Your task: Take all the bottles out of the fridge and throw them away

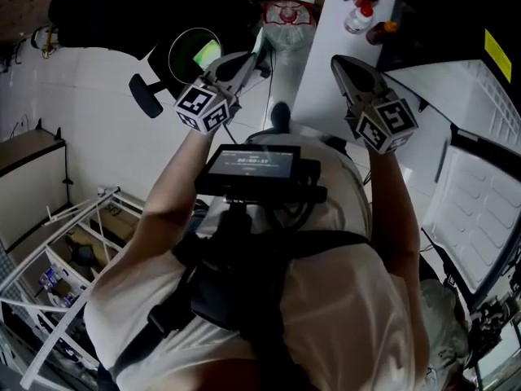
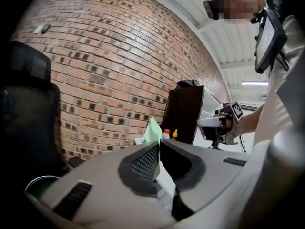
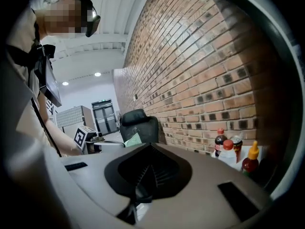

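**Desk:** Where are the bottles standing?

**Photographer:** They are clustering at the top right of the head view, on the far end of a white table, hard against the brick wall. The right gripper view is showing four of them at its lower right: a dark cola bottle, a clear one with a red cap, another behind it, and a brown sauce bottle with a yellow nozzle. Nothing is touching them.

**Desk:** And the fridge?

**Photographer:** The fridge is standing open at the right edge of the head view. Its white door is hanging open towards the lower right.

**Desk:** What are the grippers doing?

**Photographer:** The left gripper, upper centre of the head view, is pinching a flat, pale green packet between its fingers. The packet is poking out past the tips. The right gripper is hovering over the nearer part of the table, well apart from the bottles. Its fingers are pressed together with nothing between them.

**Desk:** Anything around them?

**Photographer:** A round bin with something green inside is sitting just left of the left gripper, near a black office chair. The person, in a white shirt, is wearing a harness that is carrying a small screen at the chest.
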Demonstrator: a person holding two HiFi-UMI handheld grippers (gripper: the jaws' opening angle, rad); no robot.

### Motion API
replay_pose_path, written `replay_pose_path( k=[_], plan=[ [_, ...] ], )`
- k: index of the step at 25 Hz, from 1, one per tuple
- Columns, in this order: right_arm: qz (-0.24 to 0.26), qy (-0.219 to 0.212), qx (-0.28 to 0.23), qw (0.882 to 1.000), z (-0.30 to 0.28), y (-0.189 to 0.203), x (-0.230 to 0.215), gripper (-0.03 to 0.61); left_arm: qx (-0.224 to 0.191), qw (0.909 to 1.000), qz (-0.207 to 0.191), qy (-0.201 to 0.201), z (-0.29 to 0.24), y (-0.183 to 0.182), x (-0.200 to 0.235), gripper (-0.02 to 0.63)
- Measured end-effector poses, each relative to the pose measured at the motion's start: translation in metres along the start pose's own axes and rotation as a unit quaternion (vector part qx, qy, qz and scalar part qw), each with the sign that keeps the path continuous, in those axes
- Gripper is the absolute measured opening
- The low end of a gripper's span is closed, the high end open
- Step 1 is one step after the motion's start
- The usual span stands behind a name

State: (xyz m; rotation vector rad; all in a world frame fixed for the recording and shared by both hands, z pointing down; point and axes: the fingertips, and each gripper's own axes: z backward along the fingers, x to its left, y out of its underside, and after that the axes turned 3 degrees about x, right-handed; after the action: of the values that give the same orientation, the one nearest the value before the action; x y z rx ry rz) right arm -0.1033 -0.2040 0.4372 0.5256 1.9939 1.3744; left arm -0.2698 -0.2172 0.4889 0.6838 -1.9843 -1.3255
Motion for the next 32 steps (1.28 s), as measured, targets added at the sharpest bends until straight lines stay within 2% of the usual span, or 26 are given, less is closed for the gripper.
replay_pose_path(
  k=[8, 21, 24, 28, 32],
  plan=[
    [0.010, -0.030, 0.026, 0.999, -0.053, 0.001, 0.033, 0.006, -0.006, 0.9962, 0.033, -0.081, 0.059, 0.021, 0.074, 0.021],
    [0.011, -0.033, 0.062, 0.997, -0.082, 0.014, 0.051, 0.006, 0.016, 0.9812, 0.070, -0.179, 0.114, 0.062, 0.168, 0.023],
    [0.007, -0.030, 0.061, 0.998, -0.086, 0.013, 0.051, 0.005, 0.038, 0.9759, 0.076, -0.201, 0.117, 0.081, 0.185, 0.023],
    [0.007, -0.028, 0.062, 0.998, -0.090, 0.013, 0.054, 0.005, 0.088, 0.9677, 0.076, -0.224, 0.117, 0.112, 0.209, 0.023],
    [0.001, -0.016, 0.062, 0.998, -0.086, 0.013, 0.049, 0.005, 0.133, 0.9556, 0.088, -0.248, 0.113, 0.138, 0.233, 0.023]
  ],
)
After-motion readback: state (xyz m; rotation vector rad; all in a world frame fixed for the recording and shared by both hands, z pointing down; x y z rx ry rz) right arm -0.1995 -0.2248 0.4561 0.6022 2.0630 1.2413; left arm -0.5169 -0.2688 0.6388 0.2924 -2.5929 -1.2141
